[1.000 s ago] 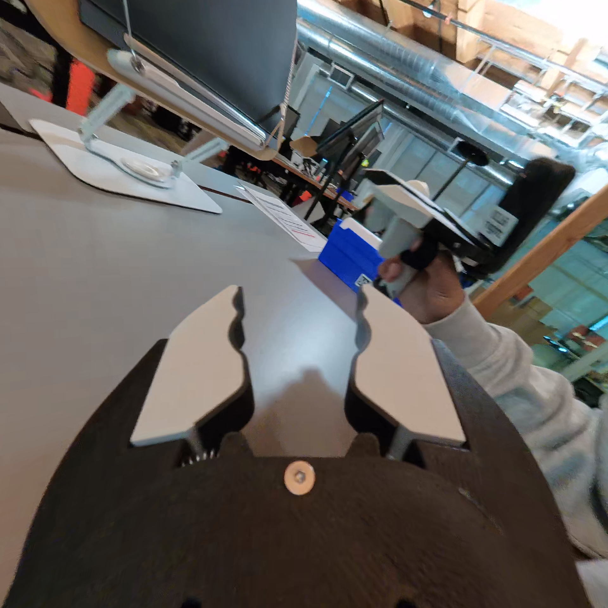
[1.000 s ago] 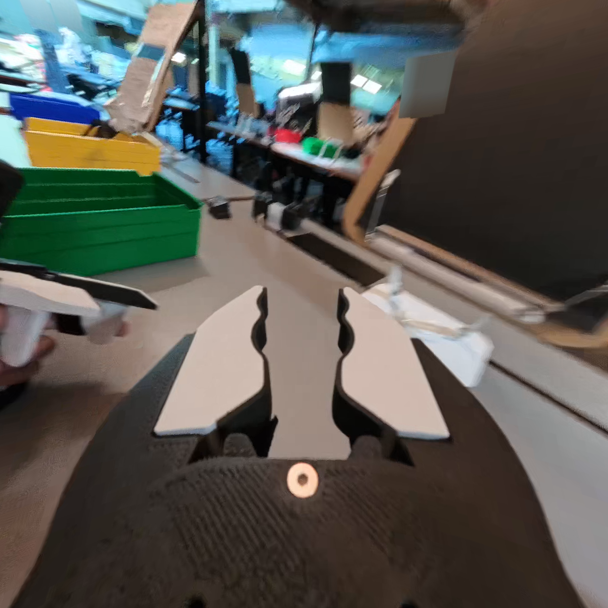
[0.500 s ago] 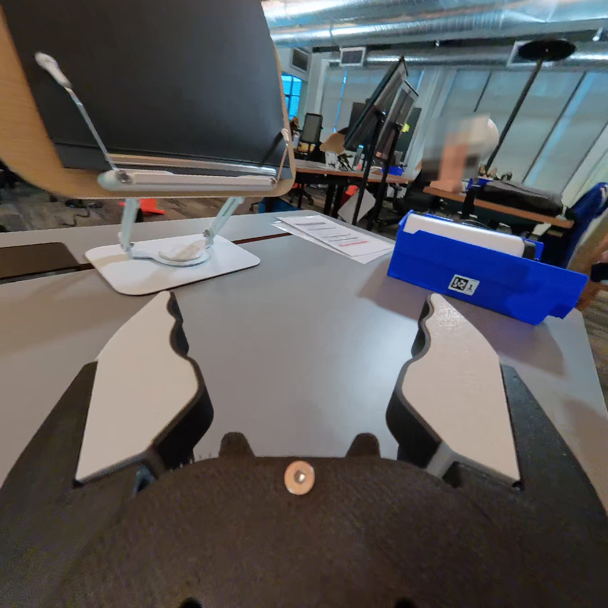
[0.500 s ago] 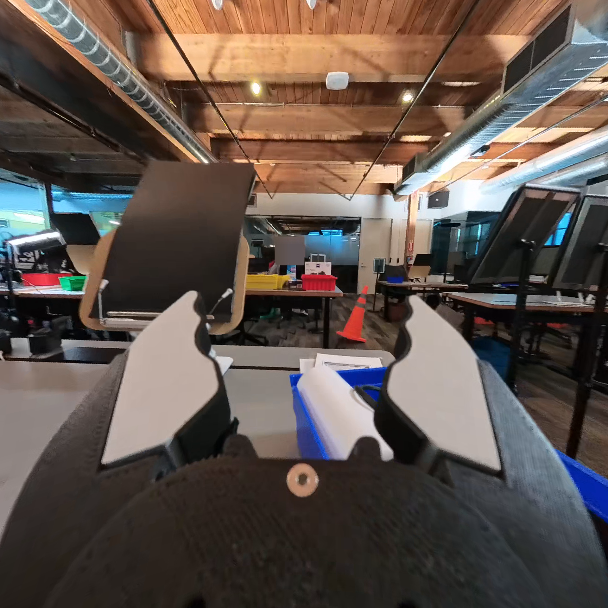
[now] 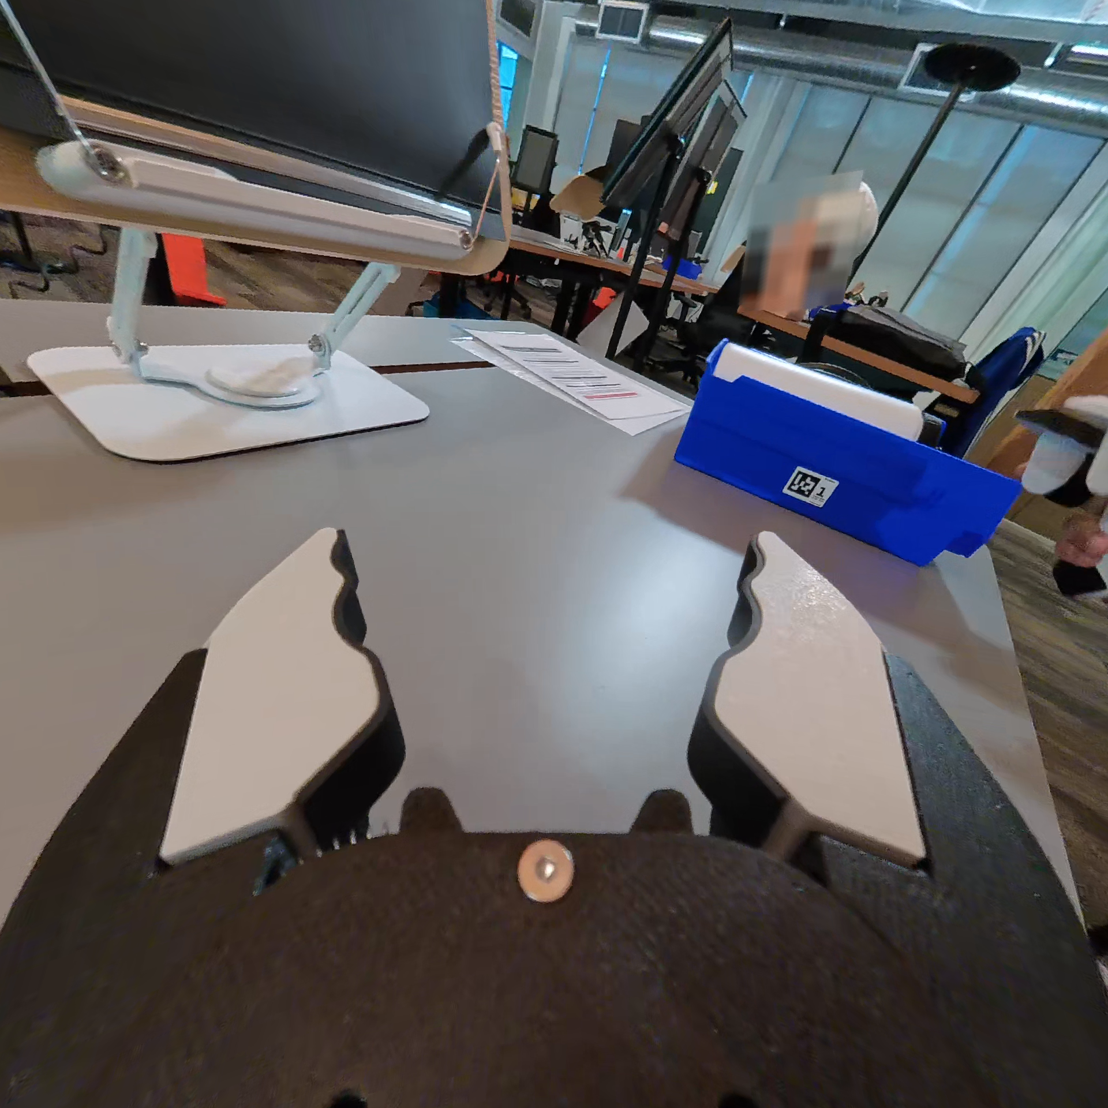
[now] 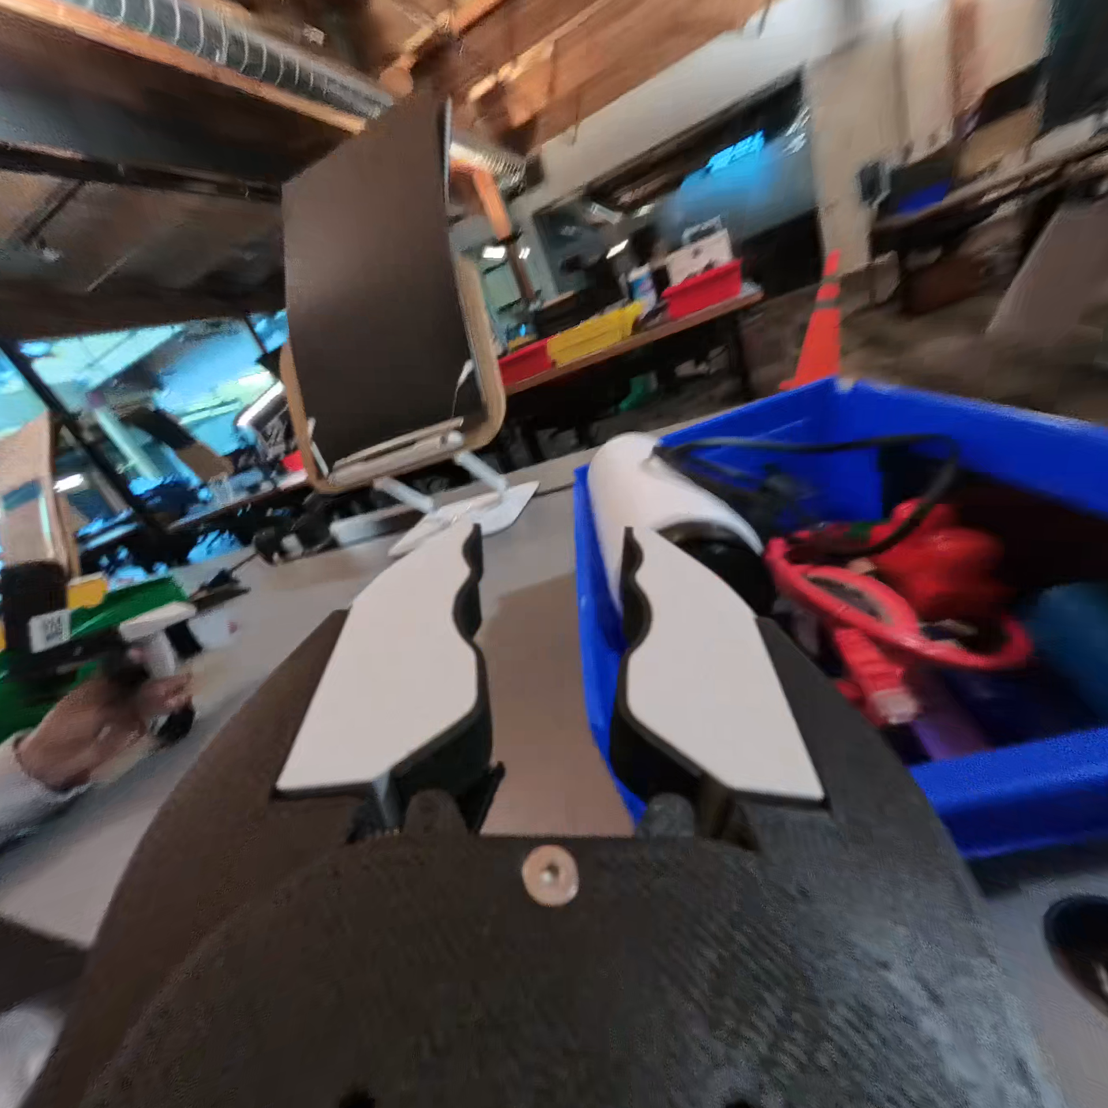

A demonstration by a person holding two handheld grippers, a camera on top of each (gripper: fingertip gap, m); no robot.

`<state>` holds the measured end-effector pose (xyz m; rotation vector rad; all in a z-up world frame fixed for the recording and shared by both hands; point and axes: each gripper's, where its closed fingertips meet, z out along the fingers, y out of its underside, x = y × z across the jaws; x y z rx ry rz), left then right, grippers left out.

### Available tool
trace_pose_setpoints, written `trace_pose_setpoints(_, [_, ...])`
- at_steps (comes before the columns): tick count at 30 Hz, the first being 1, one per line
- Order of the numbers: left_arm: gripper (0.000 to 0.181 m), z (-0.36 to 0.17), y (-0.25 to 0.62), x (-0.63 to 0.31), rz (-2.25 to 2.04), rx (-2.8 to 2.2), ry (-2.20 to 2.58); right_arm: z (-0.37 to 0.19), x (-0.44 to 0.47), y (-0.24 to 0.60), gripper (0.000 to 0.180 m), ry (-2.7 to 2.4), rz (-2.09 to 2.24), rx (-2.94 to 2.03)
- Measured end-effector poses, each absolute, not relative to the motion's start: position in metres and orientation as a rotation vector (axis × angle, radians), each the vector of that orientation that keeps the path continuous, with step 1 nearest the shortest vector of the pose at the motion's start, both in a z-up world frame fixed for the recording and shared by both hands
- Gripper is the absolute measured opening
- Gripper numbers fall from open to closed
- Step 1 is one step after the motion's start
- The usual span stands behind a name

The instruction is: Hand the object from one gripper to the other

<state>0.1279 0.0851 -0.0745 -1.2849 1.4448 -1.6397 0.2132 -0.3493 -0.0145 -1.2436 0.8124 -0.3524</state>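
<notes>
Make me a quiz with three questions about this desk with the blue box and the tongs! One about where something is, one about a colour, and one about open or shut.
1. Where is the white roll?
A. Inside the blue box
B. On the paper sheet
C. Between the left tongs

2. What colour is the tangled cable in the box?
A. Green
B. Red
C. Yellow

3. How are the left tongs?
A. Shut on the roll
B. Shut on nothing
C. Open and holding nothing

Answers:
1. A, the roll lies along the box's inner wall in both views.
2. B, the right view shows a red cable coiled in the box.
3. C, the left view shows bare grey table in the wide gap between the fingers.
</notes>
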Motion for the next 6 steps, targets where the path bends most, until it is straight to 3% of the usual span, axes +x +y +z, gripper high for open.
trace_pose_setpoints(3, [0.117,-0.073,0.092,0.126,-1.678,-1.313,1.401,-0.047,0.217,-0.353,0.048,0.885,-0.604,-1.456])
trace_pose_setpoints(6, [0.114,-0.072,0.095,0.126,-1.724,-1.335,1.369,-0.066,0.224,-0.355,0.022,0.903,-0.806,-1.63])
